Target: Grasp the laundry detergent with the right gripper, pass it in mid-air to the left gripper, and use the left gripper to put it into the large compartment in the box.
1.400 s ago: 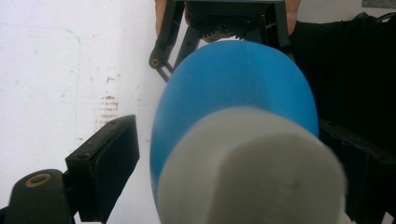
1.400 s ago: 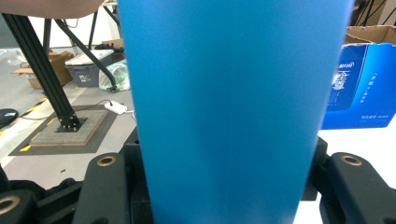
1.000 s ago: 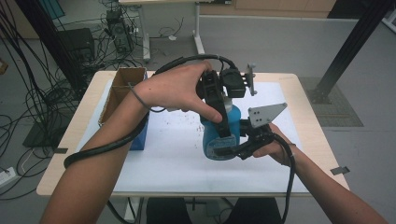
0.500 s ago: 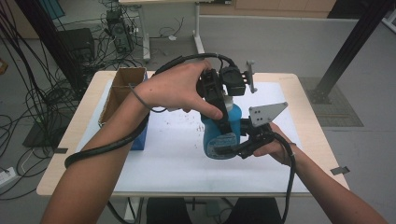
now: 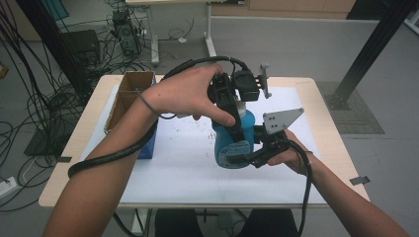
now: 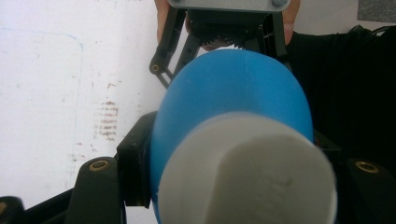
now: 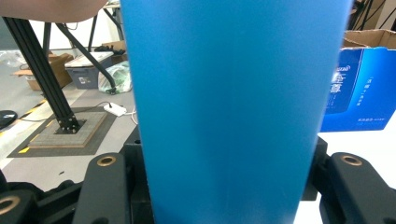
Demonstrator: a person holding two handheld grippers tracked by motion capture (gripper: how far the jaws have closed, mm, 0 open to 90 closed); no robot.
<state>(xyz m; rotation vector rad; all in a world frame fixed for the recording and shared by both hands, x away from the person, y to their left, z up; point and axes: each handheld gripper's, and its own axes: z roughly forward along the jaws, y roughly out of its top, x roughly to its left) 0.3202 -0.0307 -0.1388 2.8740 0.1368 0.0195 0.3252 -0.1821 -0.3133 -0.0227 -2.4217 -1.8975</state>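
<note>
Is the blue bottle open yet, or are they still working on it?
Not open yet. Done: the right claw clamps the blue bottle low down. In hand: the left claw has just closed around its white cap. Left: twisting the cap off, probably.

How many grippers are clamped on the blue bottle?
2: the left gripper grips its white cap from above; the right gripper clamps the blue bottle low on its body.

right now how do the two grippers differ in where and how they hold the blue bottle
The left gripper comes from above and clamps the blue bottle at its top, by the white cap. The right gripper comes in level from the side and clamps the lower body. Both are shut on the bottle, which stands on the table.
</note>
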